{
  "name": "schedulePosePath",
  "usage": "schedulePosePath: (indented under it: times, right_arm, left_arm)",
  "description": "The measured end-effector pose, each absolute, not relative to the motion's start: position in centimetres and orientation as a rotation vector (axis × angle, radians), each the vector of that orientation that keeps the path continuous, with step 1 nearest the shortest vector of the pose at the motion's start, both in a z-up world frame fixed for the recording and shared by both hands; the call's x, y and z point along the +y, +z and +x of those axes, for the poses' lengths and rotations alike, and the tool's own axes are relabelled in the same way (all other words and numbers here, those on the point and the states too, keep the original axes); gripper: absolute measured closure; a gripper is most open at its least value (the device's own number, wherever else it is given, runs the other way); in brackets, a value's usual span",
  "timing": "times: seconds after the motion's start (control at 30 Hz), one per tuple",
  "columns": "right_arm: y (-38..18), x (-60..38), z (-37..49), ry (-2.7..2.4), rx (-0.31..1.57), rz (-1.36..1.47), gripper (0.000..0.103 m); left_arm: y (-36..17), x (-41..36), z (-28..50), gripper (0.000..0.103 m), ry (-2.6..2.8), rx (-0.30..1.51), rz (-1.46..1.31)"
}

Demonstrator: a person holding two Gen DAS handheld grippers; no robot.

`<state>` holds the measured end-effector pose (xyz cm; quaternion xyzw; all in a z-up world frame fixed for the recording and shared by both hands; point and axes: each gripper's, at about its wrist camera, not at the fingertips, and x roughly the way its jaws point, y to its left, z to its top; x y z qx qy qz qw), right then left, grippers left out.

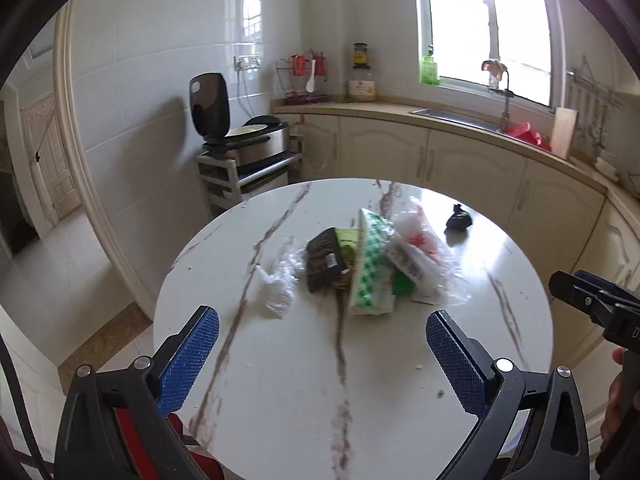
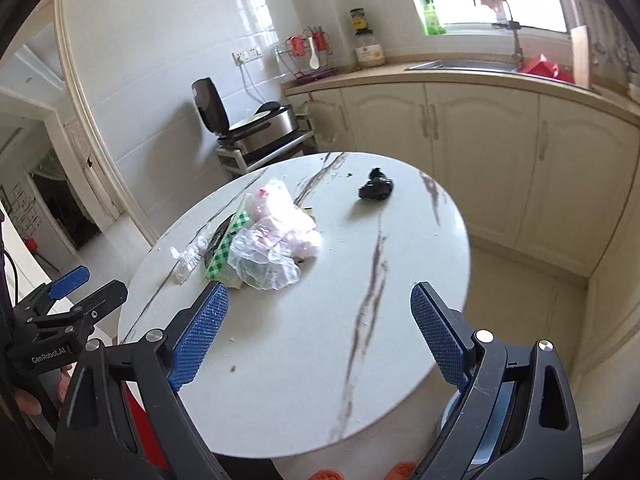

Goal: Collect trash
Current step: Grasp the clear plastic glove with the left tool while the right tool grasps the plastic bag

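A heap of trash lies on the round white marble table (image 1: 280, 360): a crumpled clear plastic piece (image 1: 276, 280), a dark wrapper (image 1: 324, 264), a green-and-white checked packet (image 1: 370, 268) and clear bags with red print (image 1: 420, 256). A small black bag (image 1: 459, 219) lies apart at the far right. My left gripper (image 1: 322, 344) is open and empty, above the table short of the heap. My right gripper (image 2: 320, 320) is open and empty, over the table's near right side, with the heap (image 2: 272, 240) ahead to its left and the black bag (image 2: 376, 188) farther off.
Cream kitchen cabinets (image 1: 460, 160) with a sink (image 1: 452, 116) curve behind and to the right of the table. A rack with an open rice cooker (image 1: 248, 140) stands behind the table on the left. A doorway (image 1: 36, 184) opens at the far left. Orange slippers (image 2: 360, 472) lie under the table.
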<state>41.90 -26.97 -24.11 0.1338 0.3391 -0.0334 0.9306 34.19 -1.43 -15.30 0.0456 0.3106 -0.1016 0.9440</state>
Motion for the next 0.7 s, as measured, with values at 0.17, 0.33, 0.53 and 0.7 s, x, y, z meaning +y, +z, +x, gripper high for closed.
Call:
schedulePosePath:
  times: [0.17,0.33,0.53,0.7]
  right_arm:
    - [-26.2,-25.8,47.6,-0.036,0.748,0.279,0.011]
    - [-28.5,-26.0,52.7,-0.044,0.803,0.288,0.011]
    - [-31.0,-26.9,56.6,0.002,0.866,0.333,0.018]
    - [-31.2,-27.4,56.5,0.05,0.851,0.331,0.038]
  left_arm:
    - [-15.7,2.1,38.9,0.001,-0.158,0.682,0.091]
    - [-17.3,3.1,42.9,0.001,-0.16,0.753,0.09]
    - [-19.3,3.0,48.0,0.001,-0.205,0.832,0.059]
    - [-21.0,3.0,51.6,0.001,-0.199,0.891,0.046]
